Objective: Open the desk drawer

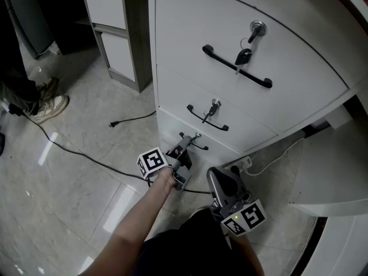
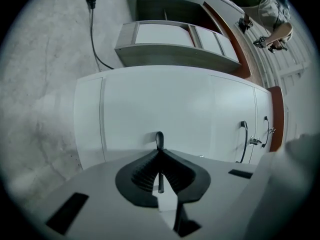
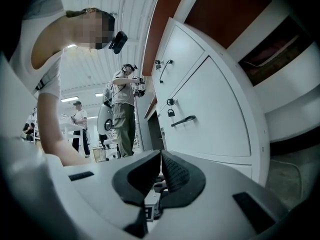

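Note:
A white desk cabinet (image 1: 190, 22) has three drawers with black handles. The bottom drawer's handle (image 1: 196, 142) is low on the front, and my left gripper (image 1: 185, 149) is shut on it. In the left gripper view the thin black handle (image 2: 159, 137) sticks up from between the closed pads of the left gripper (image 2: 159, 156), in front of the white drawer front (image 2: 150, 104). My right gripper (image 1: 215, 175) hangs to the right of it, near the floor, shut with nothing in it. Its pads (image 3: 172, 171) meet in the right gripper view, with the cabinet (image 3: 210, 99) beyond.
The top handle (image 1: 236, 66) has keys (image 1: 244, 55) hanging over it; the middle handle (image 1: 207, 118) sits below a lock. A black cable (image 1: 86, 154) and a power strip (image 1: 244, 164) lie on the tiled floor. A second cabinet (image 1: 115, 39) stands at the left. People (image 3: 122, 109) stand further off.

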Available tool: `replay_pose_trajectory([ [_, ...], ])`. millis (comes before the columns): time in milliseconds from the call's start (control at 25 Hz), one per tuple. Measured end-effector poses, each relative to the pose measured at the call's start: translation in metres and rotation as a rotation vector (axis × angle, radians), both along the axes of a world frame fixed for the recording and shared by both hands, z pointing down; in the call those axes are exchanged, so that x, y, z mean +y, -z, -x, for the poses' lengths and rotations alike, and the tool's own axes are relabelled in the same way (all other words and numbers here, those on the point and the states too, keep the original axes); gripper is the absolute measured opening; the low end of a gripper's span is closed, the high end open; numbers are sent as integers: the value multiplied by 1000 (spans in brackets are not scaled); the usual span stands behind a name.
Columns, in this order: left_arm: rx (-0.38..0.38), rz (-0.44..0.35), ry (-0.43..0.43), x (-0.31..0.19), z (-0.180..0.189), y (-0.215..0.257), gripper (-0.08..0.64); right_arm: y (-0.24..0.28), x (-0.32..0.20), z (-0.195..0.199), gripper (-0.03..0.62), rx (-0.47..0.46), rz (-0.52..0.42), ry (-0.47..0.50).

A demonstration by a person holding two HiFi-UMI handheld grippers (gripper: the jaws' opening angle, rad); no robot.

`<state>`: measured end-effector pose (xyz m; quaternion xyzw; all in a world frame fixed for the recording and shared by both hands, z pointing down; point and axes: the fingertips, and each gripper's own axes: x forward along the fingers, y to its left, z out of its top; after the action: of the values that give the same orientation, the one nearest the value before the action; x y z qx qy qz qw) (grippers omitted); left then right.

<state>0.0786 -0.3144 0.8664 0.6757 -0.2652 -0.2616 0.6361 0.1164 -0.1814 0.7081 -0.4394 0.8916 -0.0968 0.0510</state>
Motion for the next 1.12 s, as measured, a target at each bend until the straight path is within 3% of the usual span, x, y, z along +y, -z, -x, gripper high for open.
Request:
replay_pose_trajectory([
  [200, -28, 5, -32, 1, -1, 1, 27, 6, -4, -5, 18, 48, 0, -10],
  [560, -33, 8, -29, 2, 1, 2, 25, 9, 5, -13, 18, 22, -10, -82],
  [1120, -43, 22, -48, 40, 22, 2, 25, 22, 26, -2, 18, 15, -56, -68],
])
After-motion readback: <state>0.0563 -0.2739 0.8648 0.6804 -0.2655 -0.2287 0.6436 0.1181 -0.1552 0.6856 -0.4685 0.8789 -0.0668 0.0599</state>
